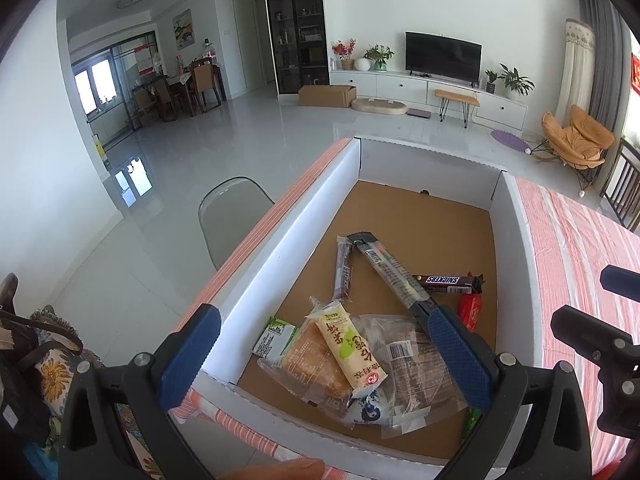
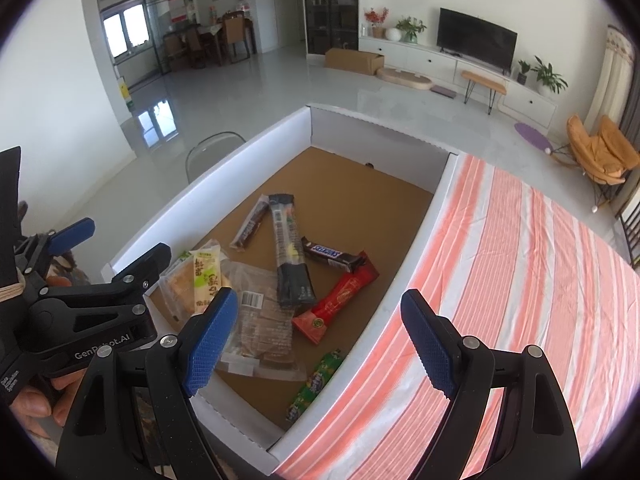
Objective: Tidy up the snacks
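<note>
A white-walled cardboard box (image 1: 296, 224) (image 2: 224, 168) sits on the striped table and holds several snacks. Inside lie a Snickers bar (image 1: 448, 282) (image 2: 330, 255), a long dark bar (image 1: 394, 274) (image 2: 290, 252), a thin brown stick (image 1: 343, 268) (image 2: 250, 226), a red packet (image 1: 471, 307) (image 2: 336, 304), a yellow-green packet (image 1: 350, 350) (image 2: 206, 280) on a bread pack (image 1: 316, 368), a clear cake pack (image 1: 408, 360) (image 2: 260, 316) and a green candy roll (image 2: 316, 380). My left gripper (image 1: 324, 354) hangs open over the box's near end. My right gripper (image 2: 320, 340) stands open over the box's right wall.
The pink-and-white striped cloth (image 2: 520, 280) covers the table right of the box. A grey chair (image 1: 232, 216) stands beyond the table's left edge. A floral bag (image 1: 52, 372) lies at lower left. The living room behind has a TV (image 1: 442, 56) and an orange chair (image 1: 576, 140).
</note>
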Tool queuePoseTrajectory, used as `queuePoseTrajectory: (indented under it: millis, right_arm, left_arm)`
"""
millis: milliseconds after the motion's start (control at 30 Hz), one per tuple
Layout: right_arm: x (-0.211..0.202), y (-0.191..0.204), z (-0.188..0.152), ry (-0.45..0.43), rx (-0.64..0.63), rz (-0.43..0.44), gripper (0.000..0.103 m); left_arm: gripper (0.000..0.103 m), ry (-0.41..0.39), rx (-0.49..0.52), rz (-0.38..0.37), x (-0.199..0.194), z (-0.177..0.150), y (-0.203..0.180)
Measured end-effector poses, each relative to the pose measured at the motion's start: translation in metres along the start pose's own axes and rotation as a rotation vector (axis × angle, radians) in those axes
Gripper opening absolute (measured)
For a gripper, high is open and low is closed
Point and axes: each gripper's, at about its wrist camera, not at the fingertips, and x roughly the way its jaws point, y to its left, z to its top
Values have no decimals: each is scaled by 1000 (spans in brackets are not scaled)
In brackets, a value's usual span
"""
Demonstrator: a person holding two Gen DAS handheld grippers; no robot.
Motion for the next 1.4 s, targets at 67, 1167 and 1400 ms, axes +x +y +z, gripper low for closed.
queuePoseTrajectory:
  millis: [67,1167,1400]
  right_arm:
    - [0,1,0,-1,-2,-1,86]
    - [10,5,1,27,-26,-6,86]
    - [10,6,2,30,-28,-6,86]
  left_arm:
    - [103,-3,-2,6,-1,0,0]
    - [103,2,-28,16,5,-2,2]
    - [103,4,-34,21,7,-4,3]
